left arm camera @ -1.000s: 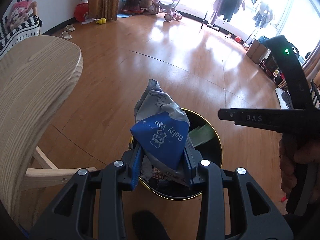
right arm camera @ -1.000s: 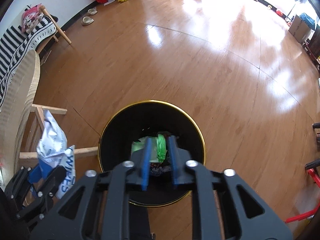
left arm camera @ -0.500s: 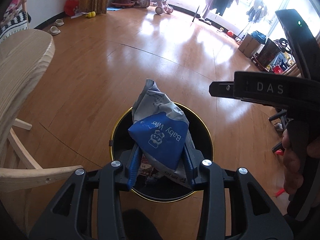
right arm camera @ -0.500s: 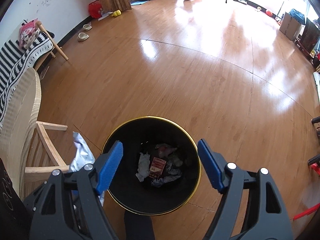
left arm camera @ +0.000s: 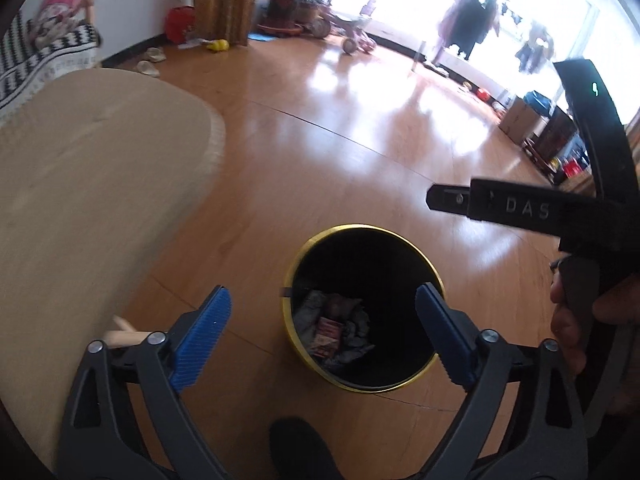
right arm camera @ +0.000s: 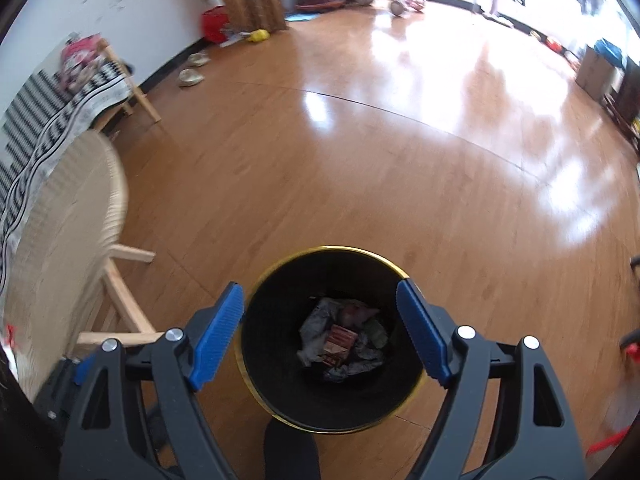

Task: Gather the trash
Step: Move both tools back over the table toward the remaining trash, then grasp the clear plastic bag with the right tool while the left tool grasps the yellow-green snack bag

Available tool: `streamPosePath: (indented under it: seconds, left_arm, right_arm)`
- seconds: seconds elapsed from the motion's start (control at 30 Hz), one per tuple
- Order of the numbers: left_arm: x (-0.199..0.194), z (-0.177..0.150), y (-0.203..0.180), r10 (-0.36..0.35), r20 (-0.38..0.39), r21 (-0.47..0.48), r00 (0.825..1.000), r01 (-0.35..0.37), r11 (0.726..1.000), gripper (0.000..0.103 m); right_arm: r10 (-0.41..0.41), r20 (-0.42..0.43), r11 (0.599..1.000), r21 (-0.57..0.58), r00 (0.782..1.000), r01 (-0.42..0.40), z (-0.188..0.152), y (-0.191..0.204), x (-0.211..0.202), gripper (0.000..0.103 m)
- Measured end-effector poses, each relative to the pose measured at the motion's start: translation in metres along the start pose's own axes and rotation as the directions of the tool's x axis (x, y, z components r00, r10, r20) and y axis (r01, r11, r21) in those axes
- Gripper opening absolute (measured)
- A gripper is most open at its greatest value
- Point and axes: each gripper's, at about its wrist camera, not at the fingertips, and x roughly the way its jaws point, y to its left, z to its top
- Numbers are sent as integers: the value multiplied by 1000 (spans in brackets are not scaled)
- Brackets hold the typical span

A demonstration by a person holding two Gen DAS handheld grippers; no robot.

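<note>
Both tongs hanging released over the bin

The left tongs (left arm camera: 322,334) are gaping, their jaws having just been opening, with nothing between them. The right tongs (right arm camera: 320,334) are also standing wide, empty. Below and ahead of both, the black bin (right arm camera: 256,376) is sitting on the floor (right arm camera: 360,160), the trash (right arm camera: 340,338) lying at its bottom.

Right gripper (right arm camera: 320,334) points down over a black trash bin (right arm camera: 276,396) with a gold rim, on a wooden floor (right arm camera: 360,160). Jaws have just been opening; they stand wide, blue pads (right arm camera: 218,336) apart, nothing between them. Crumpled wrappers and a small red carton (right arm camera: 339,342) lie at the bin's bottom. Pale wooden chair (right arm camera: 72,240) at left, blurred.
</note>
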Motion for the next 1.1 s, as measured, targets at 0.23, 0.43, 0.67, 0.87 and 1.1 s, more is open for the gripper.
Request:
streamPosePath:
  seconds: [0.23, 0.43, 0.67, 0.87, 1.1]
  left_arm:
    - [-108, -13, 97, 186, 101, -179, 977, -166, 970, 94]
    - [-209, -60, 190, 358, 126, -374, 925, -289, 881, 94]
    - [-312, -149, 286, 549, 87, -568, 832, -411, 713, 94]
    - [-355, -211, 351, 623, 10, -696, 782, -441, 566, 94]
    - [-374, -235, 390, 636, 0, -743, 772, -426, 517, 94]
  right_arm:
    - [134, 52, 974, -192, 990, -122, -7, 115, -31, 78]
    - [326, 37, 887, -356, 945, -293, -34, 247, -58, 78]
    - [507, -95, 716, -506, 857, -480, -88, 413, -82, 78]
    - [576, -191, 612, -544, 795, -574, -129, 520, -86, 78]
    - [589, -189, 592, -562, 786, -578, -133, 592, -68, 78]
